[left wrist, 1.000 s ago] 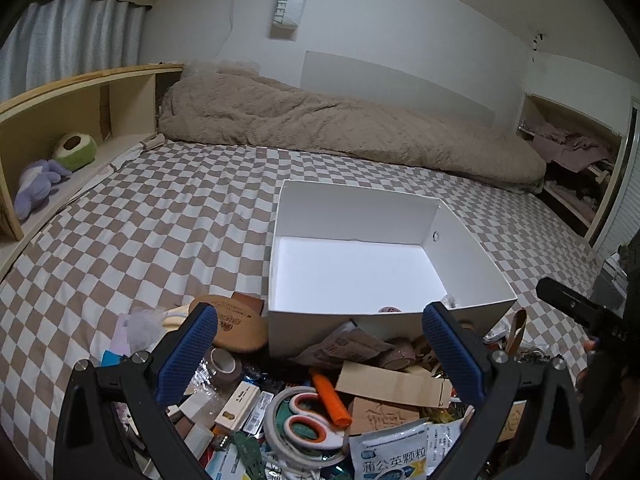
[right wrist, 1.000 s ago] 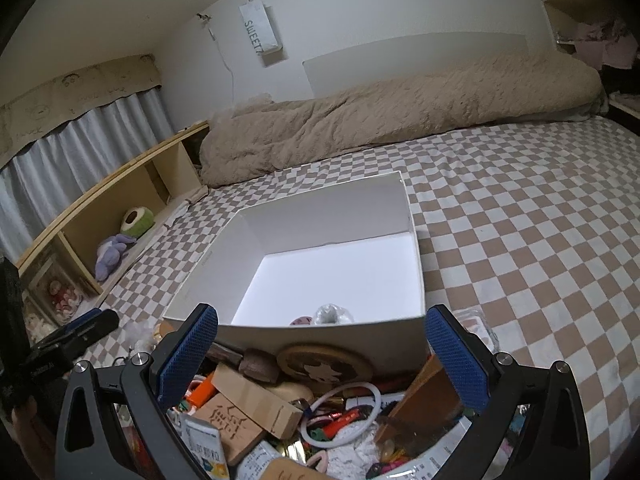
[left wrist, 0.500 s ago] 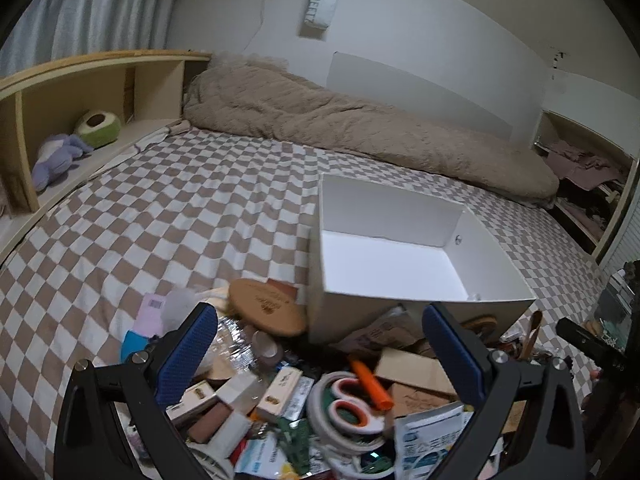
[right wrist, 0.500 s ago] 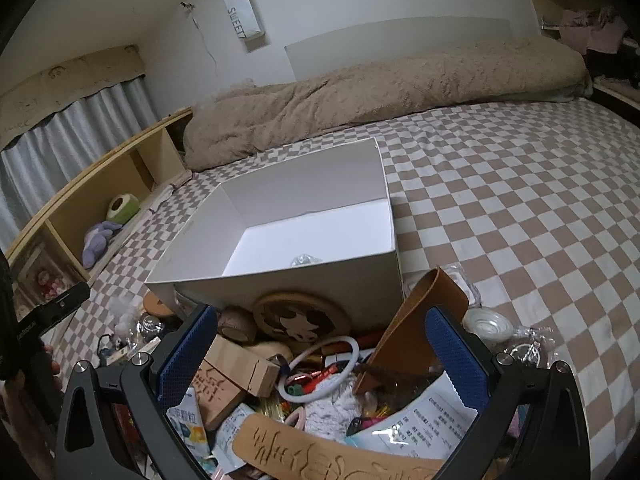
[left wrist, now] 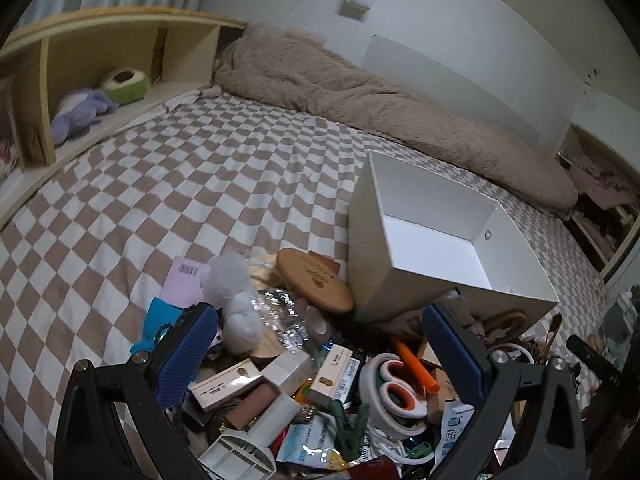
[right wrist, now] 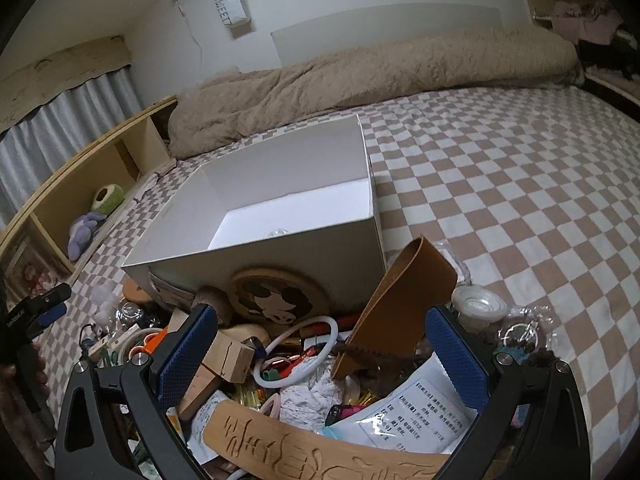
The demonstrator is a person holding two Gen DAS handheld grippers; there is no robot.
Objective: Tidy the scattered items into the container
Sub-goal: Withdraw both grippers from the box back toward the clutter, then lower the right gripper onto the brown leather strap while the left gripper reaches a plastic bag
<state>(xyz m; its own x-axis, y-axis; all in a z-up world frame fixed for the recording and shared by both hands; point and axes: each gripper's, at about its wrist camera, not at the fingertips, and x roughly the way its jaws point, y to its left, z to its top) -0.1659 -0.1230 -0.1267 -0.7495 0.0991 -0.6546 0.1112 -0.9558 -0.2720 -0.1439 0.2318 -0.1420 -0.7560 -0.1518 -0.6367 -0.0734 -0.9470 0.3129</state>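
A white open box [left wrist: 400,276] [right wrist: 280,256] stands on the checkered bed with a heap of small items in front of it. My left gripper [left wrist: 320,356] is open and empty above the heap's left part, over small boxes [left wrist: 334,374], orange-handled scissors [left wrist: 396,392], a white fluffy toy [left wrist: 236,304] and a wooden oval brush [left wrist: 314,280]. My right gripper [right wrist: 320,356] is open and empty above the right part, over a white ring [right wrist: 298,354], a brown leather strap [right wrist: 400,312], a wooden block [right wrist: 228,354] and a carved wooden board [right wrist: 320,446]. A small clear item [right wrist: 278,233] lies inside the box.
A rolled brown blanket [right wrist: 380,76] lies along the far edge of the bed. A wooden shelf [left wrist: 100,64] with plush toys runs along the left side. A clear tape roll [right wrist: 478,304] and a key ring [right wrist: 516,334] lie right of the heap.
Both grippers have drawn back and down toward the heap. The left view has swung left, so the box now sits to its right. More of the heap shows under each gripper.
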